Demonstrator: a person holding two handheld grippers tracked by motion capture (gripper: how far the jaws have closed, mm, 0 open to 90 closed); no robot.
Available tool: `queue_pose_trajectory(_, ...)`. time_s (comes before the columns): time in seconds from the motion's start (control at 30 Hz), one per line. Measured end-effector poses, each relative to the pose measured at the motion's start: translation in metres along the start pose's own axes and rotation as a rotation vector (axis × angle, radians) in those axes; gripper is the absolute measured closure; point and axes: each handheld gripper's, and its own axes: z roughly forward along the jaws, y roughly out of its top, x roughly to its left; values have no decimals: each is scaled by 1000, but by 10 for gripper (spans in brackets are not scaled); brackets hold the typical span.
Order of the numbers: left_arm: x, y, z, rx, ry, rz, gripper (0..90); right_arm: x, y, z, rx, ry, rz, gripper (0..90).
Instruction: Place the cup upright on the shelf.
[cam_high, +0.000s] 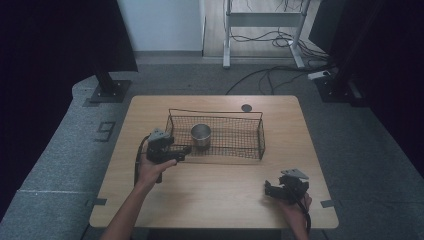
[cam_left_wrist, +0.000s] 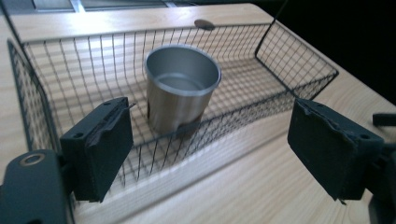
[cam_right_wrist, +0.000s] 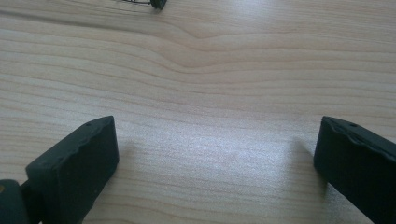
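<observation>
Steel cup (cam_high: 201, 136) stands upright in the wire basket (cam_high: 260, 131), centre frame.
We see the left gripper (cam_left_wrist: 210, 149) open beside the basket's near wall, holding nothing; the right gripper (cam_right_wrist: 217, 163) gapes over bare table (cam_right_wrist: 210, 70), lower right.

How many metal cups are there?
1. The metal cup stands upright inside the wire basket, toward its left end, near the left gripper. None seems hidden.
</observation>
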Motion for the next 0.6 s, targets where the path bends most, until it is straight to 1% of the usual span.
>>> queue_pose_trajectory(0.1, 0, -12, -4, 7, 10, 5, 146, 0, 0, 0, 0, 0, -1, 0)
queue_pose_trajectory(0.2, 0, -25, -10, 20, 17, -3, 147, 0, 0, 0, 1, 0, 2, 0)
queue_pose_trajectory(0.43, -3, -52, -16, 41, 49, 8, 149, 0, 0, 0, 0, 0, 0, 0)
queue_pose_trajectory(0.5, -1, -60, -15, 54, 60, 3, 150, 0, 0, 0, 1, 0, 0, 0)
queue_pose_trajectory(0.6, 1, -68, -14, 63, 65, -14, 150, 0, 0, 0, 0, 0, 1, 0)
